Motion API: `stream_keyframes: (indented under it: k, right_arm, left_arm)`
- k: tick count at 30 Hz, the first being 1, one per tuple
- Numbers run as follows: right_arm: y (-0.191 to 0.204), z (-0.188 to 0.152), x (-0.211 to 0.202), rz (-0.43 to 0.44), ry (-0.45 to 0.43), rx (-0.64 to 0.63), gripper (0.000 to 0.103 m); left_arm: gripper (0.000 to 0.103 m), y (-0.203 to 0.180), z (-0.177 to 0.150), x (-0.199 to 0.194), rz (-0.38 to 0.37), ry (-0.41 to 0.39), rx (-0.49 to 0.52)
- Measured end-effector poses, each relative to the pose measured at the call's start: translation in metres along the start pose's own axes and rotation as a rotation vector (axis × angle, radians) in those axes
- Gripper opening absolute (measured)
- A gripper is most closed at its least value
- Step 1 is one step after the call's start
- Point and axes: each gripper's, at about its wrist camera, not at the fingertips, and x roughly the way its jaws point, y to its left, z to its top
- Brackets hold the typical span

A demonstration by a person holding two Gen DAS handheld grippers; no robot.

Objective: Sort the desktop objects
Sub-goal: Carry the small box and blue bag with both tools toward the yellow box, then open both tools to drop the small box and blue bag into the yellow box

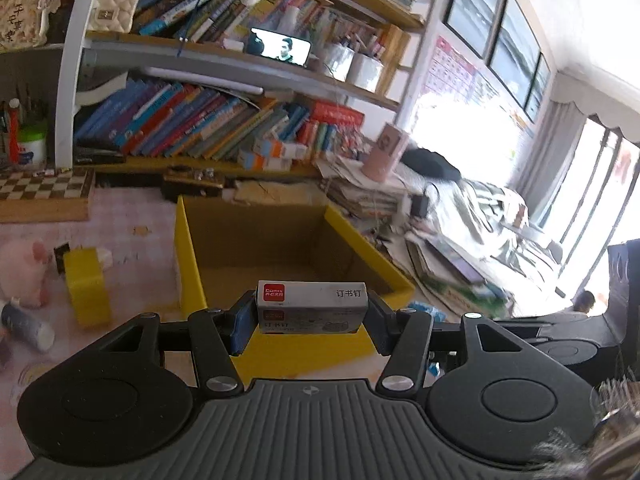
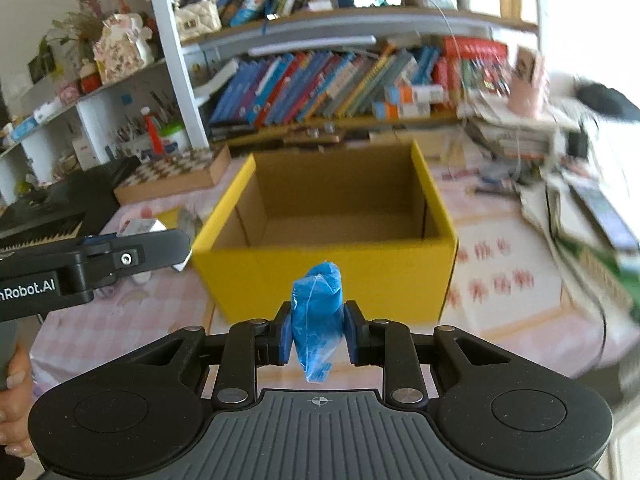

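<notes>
1. While the left gripper [image 1: 311,312] squeezes a staple box [image 1: 311,307] tight, it hangs by the near wall of the yellow box [image 1: 188,248].
2. The right gripper [image 2: 318,330] pinches a blue bag [image 2: 318,316] in front of the yellow box.

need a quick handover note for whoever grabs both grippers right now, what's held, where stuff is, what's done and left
Left gripper: shut on the staple box, held over the near rim of the yellow box.
Right gripper: shut on the blue bag, in front of the yellow box, short of its near wall.
Done: both items picked up. The visible inside of the yellow box shows nothing in it yet.
Left: drop both items in, then likely fetch the rest on the left of the desk: pink plush, small yellow block, bottle.
</notes>
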Motion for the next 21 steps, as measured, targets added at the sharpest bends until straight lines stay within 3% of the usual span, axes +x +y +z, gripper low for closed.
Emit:
stream_keyframes:
  k: [9,14,21]
  right_arm:
    - [-0.031,0.06,0.066,0.032,-0.029,-0.293,0.025]
    - [-0.038,0.073,0.122,0.064,0.081,-0.439,0.025]
    - [-0.028,0.069,0.183,0.107,0.244,-0.665,0.025]
  left_arm:
    - [0.053,-0.009,0.042,0.067,0.062,-0.024,0.085]
    - [0.053,0.002,0.058,0.121,0.081,0.057,0.091]
    - [0.053,0.013,0.053,0.182,0.152,0.207,0.169]
